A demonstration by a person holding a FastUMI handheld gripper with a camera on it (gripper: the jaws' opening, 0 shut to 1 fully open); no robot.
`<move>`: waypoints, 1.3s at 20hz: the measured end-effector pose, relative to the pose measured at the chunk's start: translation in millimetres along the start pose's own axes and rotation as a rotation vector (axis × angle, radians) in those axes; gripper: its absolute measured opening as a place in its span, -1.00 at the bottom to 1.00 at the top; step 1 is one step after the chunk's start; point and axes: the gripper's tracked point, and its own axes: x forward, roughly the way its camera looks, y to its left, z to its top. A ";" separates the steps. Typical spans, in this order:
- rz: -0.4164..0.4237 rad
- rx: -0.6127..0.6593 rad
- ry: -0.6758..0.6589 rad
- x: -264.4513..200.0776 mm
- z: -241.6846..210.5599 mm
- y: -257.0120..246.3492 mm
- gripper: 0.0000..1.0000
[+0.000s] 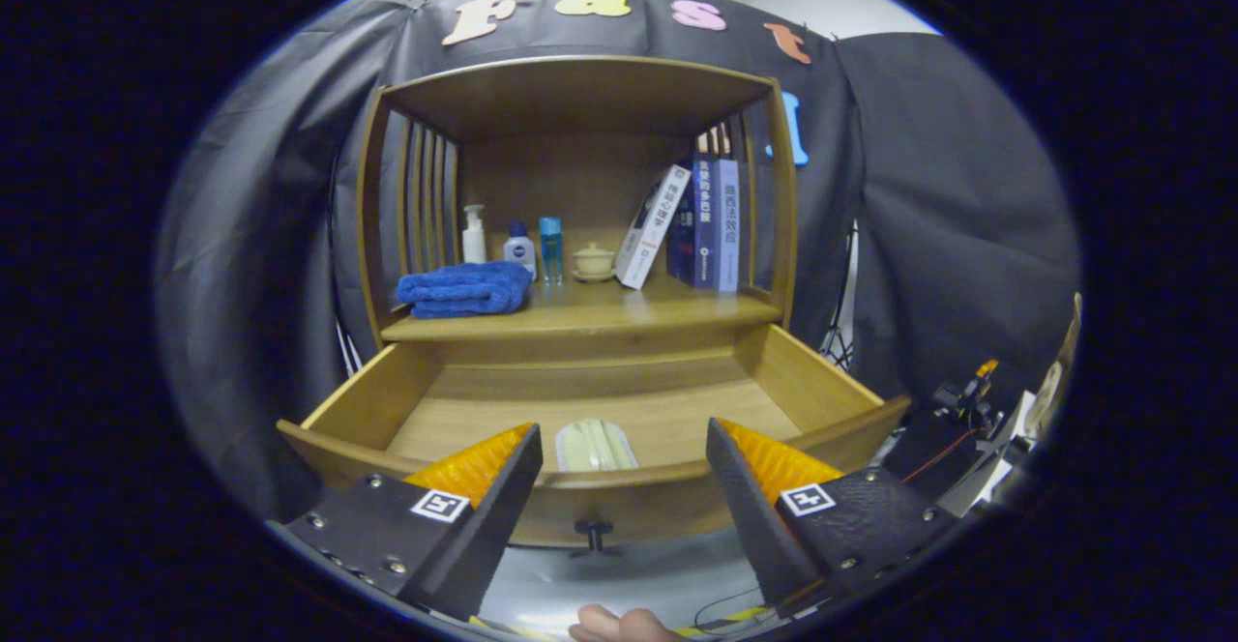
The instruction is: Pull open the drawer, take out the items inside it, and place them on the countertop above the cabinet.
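Pale packet [594, 445] in drawer [368, 410], near edge hidden behind drawer front; contents hard to make out. Drawer pulled open, packet lying near front, centre. Countertop [619, 311] above, left to right: blue towel [464, 289], three bottles [519, 248], small lidded cup [593, 260], books [698, 221]. Tongs [619, 468] spread wide, empty, touching nothing, packet just ahead between fingers.

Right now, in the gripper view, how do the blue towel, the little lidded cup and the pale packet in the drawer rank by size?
1. Blue towel
2. Pale packet, closer to the camera, so unsure
3. Lidded cup

The tongs are open.
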 end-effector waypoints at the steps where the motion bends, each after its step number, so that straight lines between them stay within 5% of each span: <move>1: 0.007 -0.010 -0.001 4.0 6.3 3.3 1.00; 7: 0.049 -0.080 0.144 55.1 -1.8 24.1 1.00; 13: 0.078 -0.187 0.367 105.1 -29.1 27.5 0.73; 16: 0.069 -0.220 0.496 117.1 -54.7 22.2 0.36; 19: 0.093 -0.236 0.585 123.9 -75.4 25.1 0.35; 21: 0.104 -0.186 0.680 119.9 -98.2 26.5 0.15; 23: 0.153 -0.116 0.654 123.8 -91.7 38.8 -0.37; 26: 0.199 -0.117 0.632 124.6 -91.1 44.8 -0.66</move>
